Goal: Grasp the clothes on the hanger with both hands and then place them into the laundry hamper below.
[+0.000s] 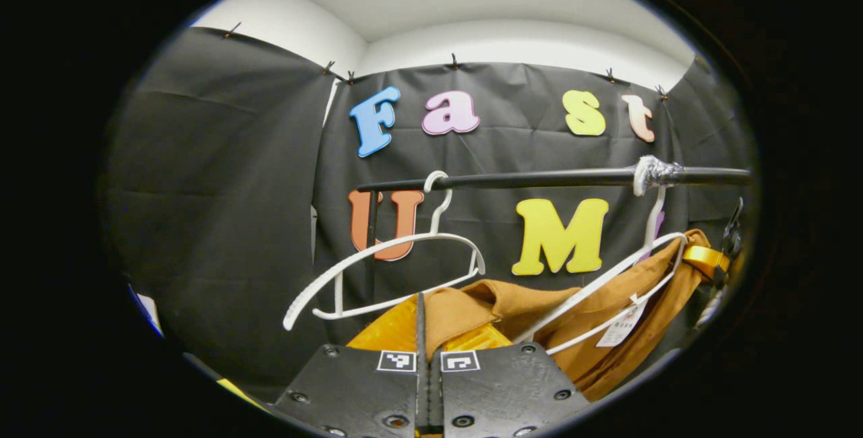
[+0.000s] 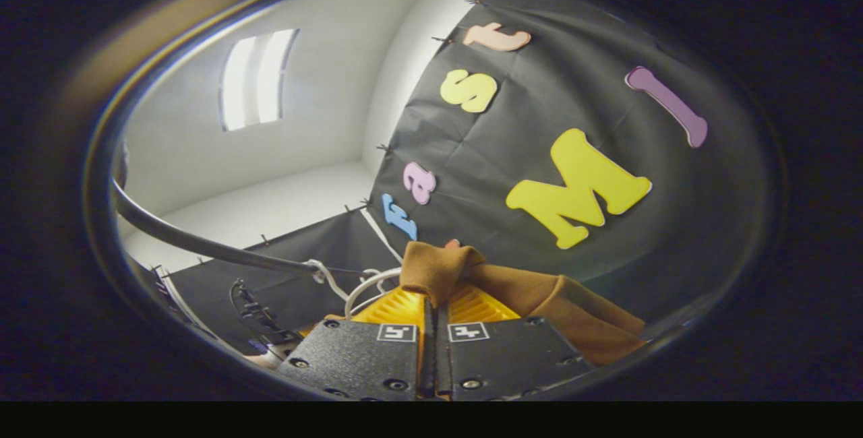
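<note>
Already both grippers had a hold of the brown garment. In the left gripper view, the left gripper sat at the bottom centre of the frame with its fingers pressed together on a fold of that cloth, which rose just above the fingertips. From there the garment spread toward the lower right, draped around a white hanger that hung from the black rail crossing the middle of the frame. A paper tag dangled against the cloth near the lower right. A second, bare white hanger hung from the same rail at centre left, tilted.

In the right gripper view, the right gripper lay at the bottom centre, its fingers closed on a bunched corner of the brown garment, which stood up above the tips and trailed off to the lower right. The black rail curved across the lower left, with white hanger hooks beside it.
</note>
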